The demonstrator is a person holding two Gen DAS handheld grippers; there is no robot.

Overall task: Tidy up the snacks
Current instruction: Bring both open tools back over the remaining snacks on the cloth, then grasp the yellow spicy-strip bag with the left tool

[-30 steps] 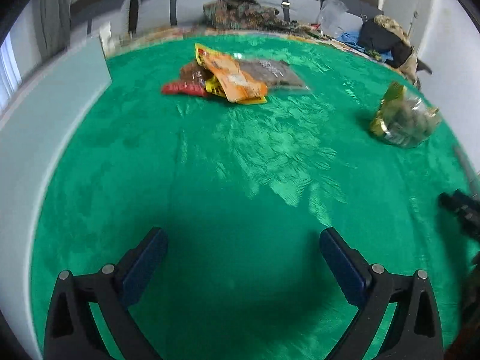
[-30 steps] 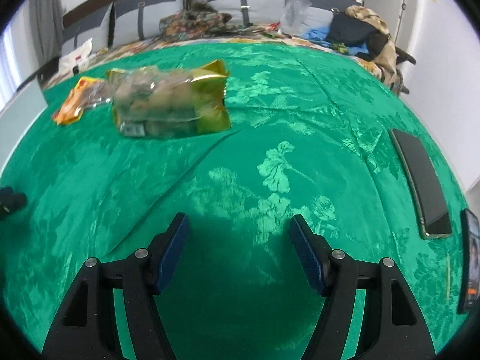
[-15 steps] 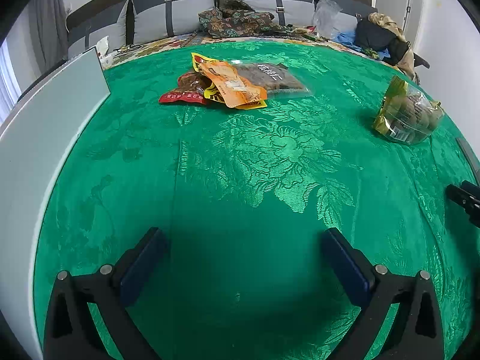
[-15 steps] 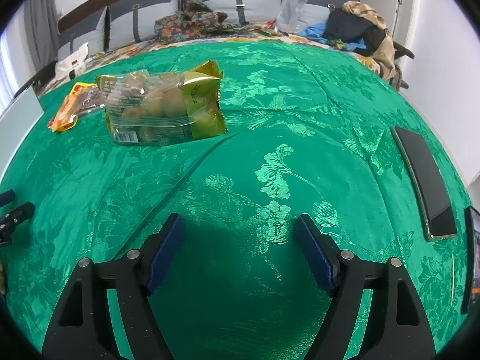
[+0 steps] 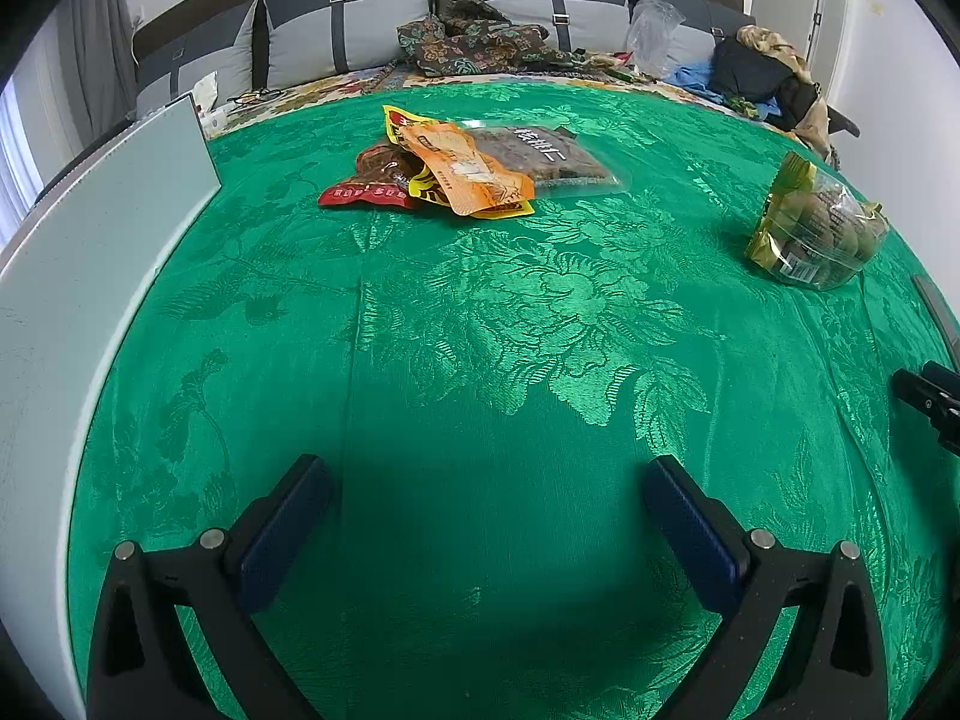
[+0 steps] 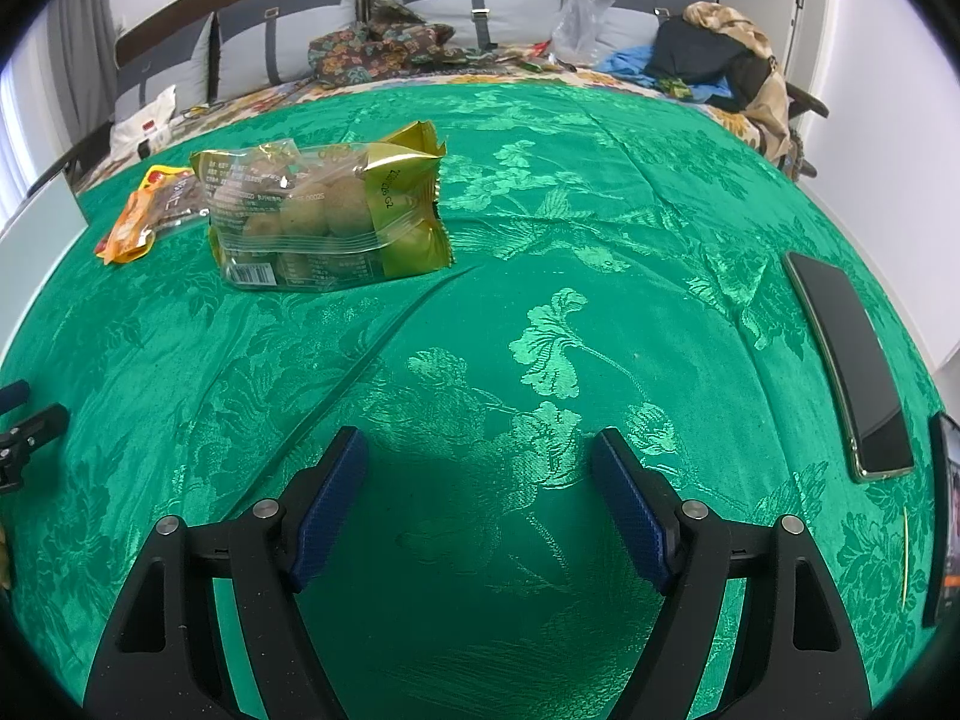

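Observation:
A pile of snack packets lies far on the green cloth: an orange packet (image 5: 468, 171) on top, a red packet (image 5: 366, 192) at its left, a clear dark packet (image 5: 552, 159) behind. A clear and gold bag of round snacks (image 5: 816, 228) lies apart at the right; it also shows in the right wrist view (image 6: 324, 216), ahead and to the left. My left gripper (image 5: 486, 516) is open and empty over bare cloth. My right gripper (image 6: 480, 498) is open and empty, well short of the bag.
A pale flat board (image 5: 78, 276) runs along the left edge. A black phone (image 6: 849, 354) lies at the right, another device (image 6: 945, 516) at the far right edge. Grey cushions (image 5: 336, 36) and heaped clothes (image 5: 762, 72) line the back.
Both views pulled back and steadied; the snacks sit slightly nearer and lower in the frames. Both grippers stay open and empty. No snack moved.

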